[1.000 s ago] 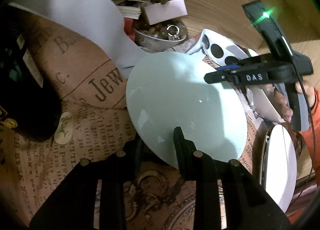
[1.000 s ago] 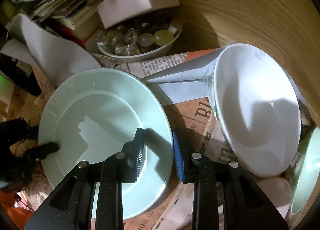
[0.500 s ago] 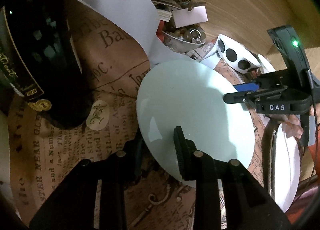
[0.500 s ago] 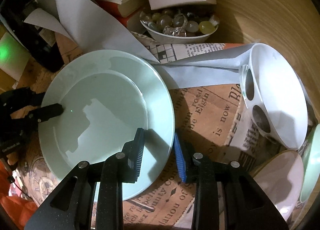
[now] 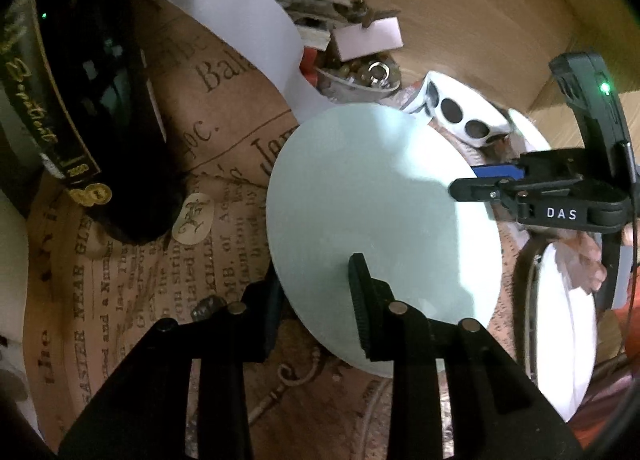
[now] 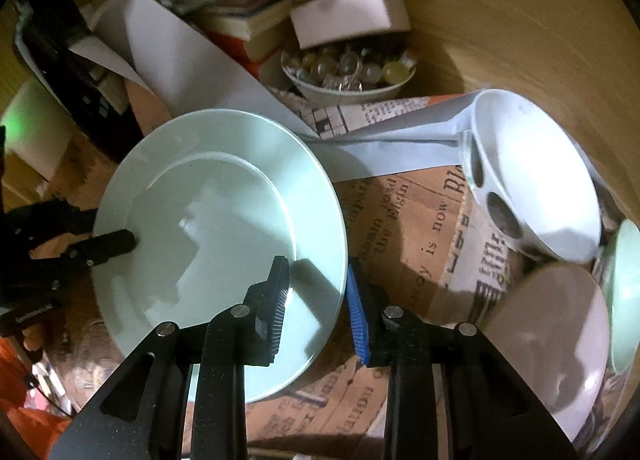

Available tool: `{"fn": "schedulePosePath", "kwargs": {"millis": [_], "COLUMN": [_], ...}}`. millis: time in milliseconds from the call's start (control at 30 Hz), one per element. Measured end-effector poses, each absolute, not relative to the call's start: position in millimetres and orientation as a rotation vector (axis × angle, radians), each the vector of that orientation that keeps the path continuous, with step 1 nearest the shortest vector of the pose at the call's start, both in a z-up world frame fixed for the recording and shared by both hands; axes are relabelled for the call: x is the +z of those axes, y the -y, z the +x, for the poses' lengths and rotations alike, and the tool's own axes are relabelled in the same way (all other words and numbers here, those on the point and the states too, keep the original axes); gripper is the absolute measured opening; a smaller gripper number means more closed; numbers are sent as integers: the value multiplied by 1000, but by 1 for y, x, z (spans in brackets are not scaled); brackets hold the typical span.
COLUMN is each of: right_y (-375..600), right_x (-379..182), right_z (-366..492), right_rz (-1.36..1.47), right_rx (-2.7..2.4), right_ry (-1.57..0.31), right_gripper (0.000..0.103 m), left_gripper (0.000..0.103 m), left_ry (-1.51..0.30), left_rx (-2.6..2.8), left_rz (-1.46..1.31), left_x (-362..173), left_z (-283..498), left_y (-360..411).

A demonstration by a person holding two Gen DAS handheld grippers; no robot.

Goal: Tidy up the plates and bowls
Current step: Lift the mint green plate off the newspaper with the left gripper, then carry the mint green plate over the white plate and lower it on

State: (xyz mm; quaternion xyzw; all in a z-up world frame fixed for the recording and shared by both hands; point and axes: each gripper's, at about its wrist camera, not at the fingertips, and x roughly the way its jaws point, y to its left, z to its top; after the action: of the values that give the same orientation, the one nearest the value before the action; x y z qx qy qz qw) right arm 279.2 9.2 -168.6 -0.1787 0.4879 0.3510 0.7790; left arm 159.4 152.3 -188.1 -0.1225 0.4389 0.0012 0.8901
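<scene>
A pale green plate [image 5: 380,220] [image 6: 224,228] is held above the newspaper-print cloth by both grippers. My left gripper [image 5: 316,300] is shut on its near rim, one finger above and one below. My right gripper [image 6: 316,300] straddles the opposite rim with its jaws close on it; it shows in the left wrist view [image 5: 484,184] at the plate's far right edge. A white bowl with black spots [image 6: 532,172] [image 5: 460,116] lies tilted to the right. A pinkish-white plate [image 6: 552,344] and a green dish edge [image 6: 624,292] sit at the right.
A dark wine bottle [image 5: 80,100] stands at the left. A small bowl of beads [image 6: 348,72] sits behind, under a white box [image 6: 352,16] and stacked books [image 6: 240,20]. White paper [image 6: 180,60] lies over the cloth. A white plate [image 5: 564,332] sits at the right.
The plate has lowered and shifted slightly with both grippers on it. The right wrist view has pulled back, showing more of the spotted bowl and the pinkish plate.
</scene>
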Motion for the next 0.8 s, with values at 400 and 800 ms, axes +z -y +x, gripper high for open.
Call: {"fn": "schedulePosePath", "kwargs": {"millis": [400, 800], "right_y": [38, 71], "right_x": [-116, -90], "right_z": [246, 207], "right_rz": [-287, -206], "right_rx": [757, 761], "right_ry": [-910, -811], "right_gripper": [26, 26], "left_gripper": [30, 30], "left_ry": [-764, -691], "left_rx": [9, -7], "left_rz": [-210, -194], "left_x": [-141, -116], "left_z": [130, 108], "left_y": [-129, -103]}}
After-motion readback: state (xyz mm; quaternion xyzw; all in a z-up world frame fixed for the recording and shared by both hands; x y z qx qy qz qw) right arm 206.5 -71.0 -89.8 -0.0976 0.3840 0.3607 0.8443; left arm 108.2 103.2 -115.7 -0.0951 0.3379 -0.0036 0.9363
